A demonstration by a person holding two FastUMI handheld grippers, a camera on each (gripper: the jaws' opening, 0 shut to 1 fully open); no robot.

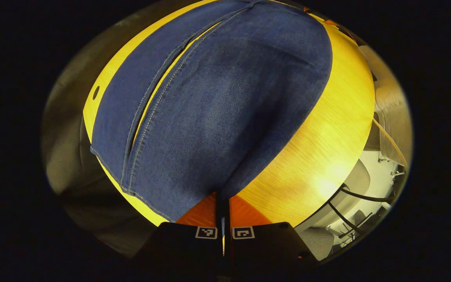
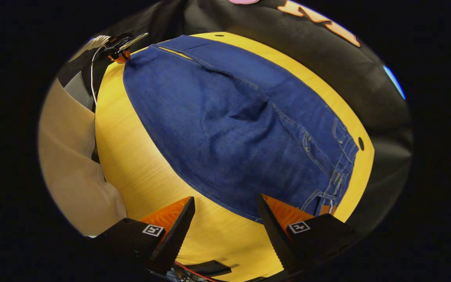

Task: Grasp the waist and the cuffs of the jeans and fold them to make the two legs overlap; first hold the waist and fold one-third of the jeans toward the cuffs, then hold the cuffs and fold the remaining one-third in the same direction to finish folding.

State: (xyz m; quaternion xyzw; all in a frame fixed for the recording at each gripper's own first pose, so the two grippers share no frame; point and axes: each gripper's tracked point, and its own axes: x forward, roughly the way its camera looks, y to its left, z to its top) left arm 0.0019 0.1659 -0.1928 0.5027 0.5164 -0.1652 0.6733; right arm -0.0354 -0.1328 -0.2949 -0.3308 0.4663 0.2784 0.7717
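Jeans [image 2: 233, 133] lie flat on the bench [image 2: 139, 164], legs side by side, directly ahead of both tongs. Left tongs [image 1: 223, 207] are closed on the hem of the cuff [image 1: 194, 188]. Right tongs [image 2: 225, 219] stand wide apart, empty, at the waist [image 2: 335, 172] edge.
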